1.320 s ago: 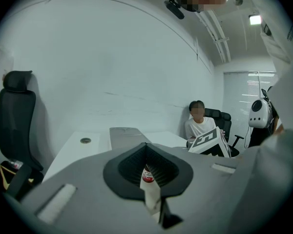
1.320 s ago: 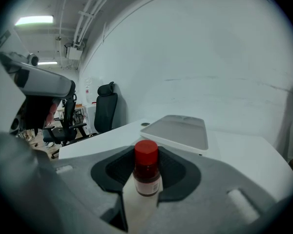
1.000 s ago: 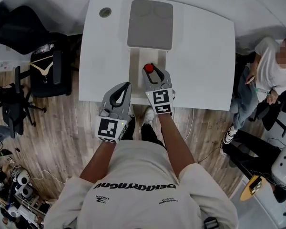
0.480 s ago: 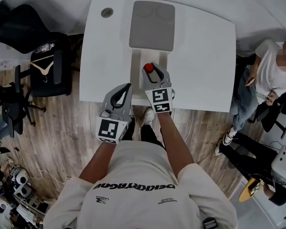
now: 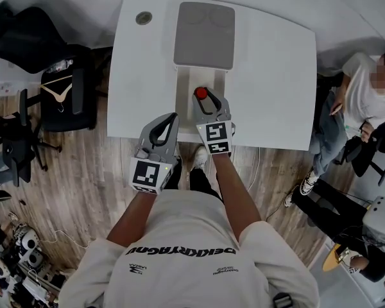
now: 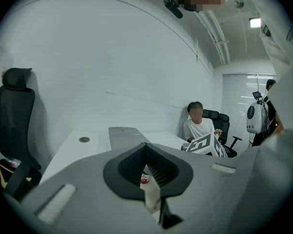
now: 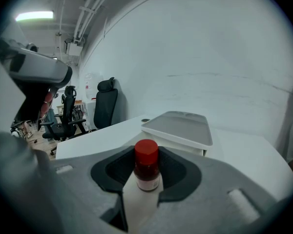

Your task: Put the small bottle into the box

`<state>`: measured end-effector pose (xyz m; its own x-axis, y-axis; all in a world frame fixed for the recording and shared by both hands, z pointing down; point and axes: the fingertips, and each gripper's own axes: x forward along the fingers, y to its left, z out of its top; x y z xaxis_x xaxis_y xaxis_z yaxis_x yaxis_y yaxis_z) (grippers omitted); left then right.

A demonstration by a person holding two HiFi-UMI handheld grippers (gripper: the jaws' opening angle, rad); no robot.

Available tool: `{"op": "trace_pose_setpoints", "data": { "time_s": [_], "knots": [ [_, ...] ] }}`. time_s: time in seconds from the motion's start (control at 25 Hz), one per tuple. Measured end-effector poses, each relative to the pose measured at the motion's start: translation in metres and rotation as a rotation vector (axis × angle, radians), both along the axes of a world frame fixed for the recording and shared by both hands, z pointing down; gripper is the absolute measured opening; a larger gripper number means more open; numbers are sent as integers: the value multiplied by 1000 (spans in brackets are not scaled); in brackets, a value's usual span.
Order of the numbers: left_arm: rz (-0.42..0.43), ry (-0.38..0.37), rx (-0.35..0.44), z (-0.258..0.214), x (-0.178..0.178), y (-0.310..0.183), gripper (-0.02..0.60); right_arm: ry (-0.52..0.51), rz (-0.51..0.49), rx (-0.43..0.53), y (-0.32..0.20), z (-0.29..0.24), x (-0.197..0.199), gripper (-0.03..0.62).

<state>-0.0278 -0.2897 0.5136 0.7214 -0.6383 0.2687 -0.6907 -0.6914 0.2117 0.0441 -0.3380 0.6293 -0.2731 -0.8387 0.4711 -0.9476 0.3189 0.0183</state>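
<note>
A small bottle (image 5: 200,94) with a red cap and white label stands upright between the jaws of my right gripper (image 5: 205,101), which is shut on its body. It hangs over the white box (image 5: 187,85), whose grey lid (image 5: 204,36) lies open at the far side. In the right gripper view the bottle (image 7: 147,167) fills the jaw gap of the right gripper (image 7: 146,182), with the lid (image 7: 178,126) beyond it. My left gripper (image 5: 172,116) is shut and holds nothing, at the table's near edge left of the box. Through its jaw hollow the left gripper view shows the bottle (image 6: 144,177).
The white table (image 5: 269,76) has a round cable hole (image 5: 143,18) at its far left corner. Black office chairs (image 5: 58,88) stand on the wooden floor to the left. A person (image 5: 366,95) sits to the right of the table.
</note>
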Motion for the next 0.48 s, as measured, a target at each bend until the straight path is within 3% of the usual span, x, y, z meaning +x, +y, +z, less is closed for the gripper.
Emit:
{"op": "trace_pose_setpoints", "data": {
  "time_s": [0.24,0.36,0.48],
  "knots": [
    [1,1,4,-4,0,4,2,-4,7,-15,2,1,0,145],
    [0,3,8,-5,-2,6,2,-24,10,-24,2,0,-1,232],
    [2,1,13,-8,-3,9,2,-33,1,-9,4,-6,-2,235]
  ]
}}
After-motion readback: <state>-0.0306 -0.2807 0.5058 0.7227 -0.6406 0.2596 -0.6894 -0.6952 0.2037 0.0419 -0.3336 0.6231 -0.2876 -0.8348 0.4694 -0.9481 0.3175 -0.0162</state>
